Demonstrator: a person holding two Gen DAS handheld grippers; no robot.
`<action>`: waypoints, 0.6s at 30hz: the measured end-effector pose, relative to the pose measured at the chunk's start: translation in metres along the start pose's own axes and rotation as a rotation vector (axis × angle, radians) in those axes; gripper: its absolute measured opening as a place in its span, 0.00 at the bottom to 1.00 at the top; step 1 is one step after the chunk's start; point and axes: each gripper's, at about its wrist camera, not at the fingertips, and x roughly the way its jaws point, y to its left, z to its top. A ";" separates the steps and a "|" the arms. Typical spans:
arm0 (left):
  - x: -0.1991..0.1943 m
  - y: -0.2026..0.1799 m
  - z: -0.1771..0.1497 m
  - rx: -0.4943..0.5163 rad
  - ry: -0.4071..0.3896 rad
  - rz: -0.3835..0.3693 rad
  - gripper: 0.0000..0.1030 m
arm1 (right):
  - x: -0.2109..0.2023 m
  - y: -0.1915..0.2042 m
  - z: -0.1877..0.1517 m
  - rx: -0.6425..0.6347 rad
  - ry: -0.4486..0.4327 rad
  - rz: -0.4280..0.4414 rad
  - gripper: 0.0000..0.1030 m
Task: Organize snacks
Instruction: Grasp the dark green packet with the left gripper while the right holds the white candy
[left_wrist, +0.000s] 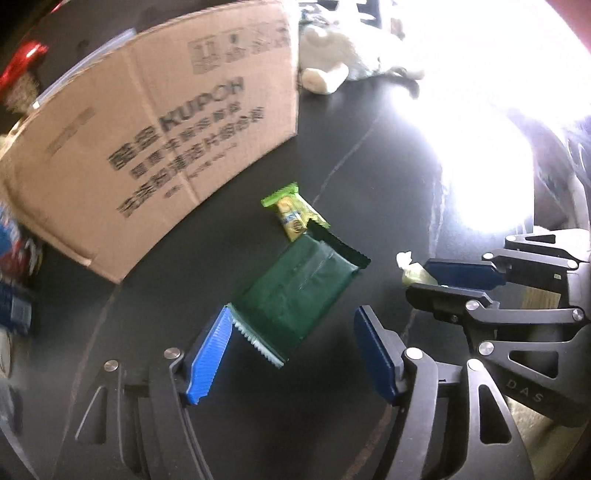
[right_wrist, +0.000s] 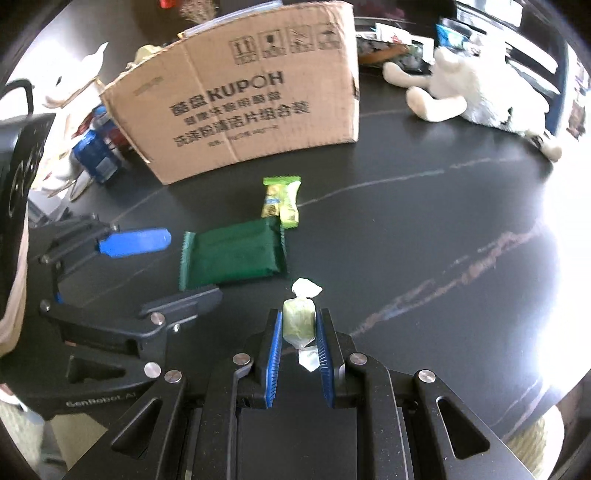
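Note:
A dark green snack packet (left_wrist: 299, 291) (right_wrist: 236, 254) lies flat on the black table (right_wrist: 406, 240). My left gripper (left_wrist: 293, 312) (right_wrist: 192, 266) stands open around the packet's near crimped end; the left pad (left_wrist: 207, 354) is at that end and the right pad stands apart from it. A smaller light green snack packet (left_wrist: 291, 214) (right_wrist: 280, 201) lies just beyond, touching the dark one. My right gripper (right_wrist: 300, 313) (left_wrist: 417, 278) is shut on a small pale green wrapped candy (right_wrist: 299, 325) (left_wrist: 408, 264), just right of the dark packet.
A large cardboard box (left_wrist: 166, 140) (right_wrist: 251, 103) stands behind the snacks. A white plush toy (right_wrist: 461, 88) (left_wrist: 332, 62) lies at the back right. Blue packages (right_wrist: 98, 151) and a white bag sit left of the box. Strong glare covers the table's right side.

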 end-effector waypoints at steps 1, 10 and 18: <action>0.003 -0.002 0.002 0.014 0.006 -0.007 0.66 | 0.002 -0.002 0.000 0.014 0.004 0.000 0.19; 0.019 0.000 0.018 0.058 0.010 -0.043 0.66 | 0.005 -0.009 0.005 0.046 0.002 -0.010 0.19; 0.032 -0.001 0.023 0.070 0.018 -0.053 0.66 | 0.007 -0.014 0.009 0.064 0.002 -0.011 0.19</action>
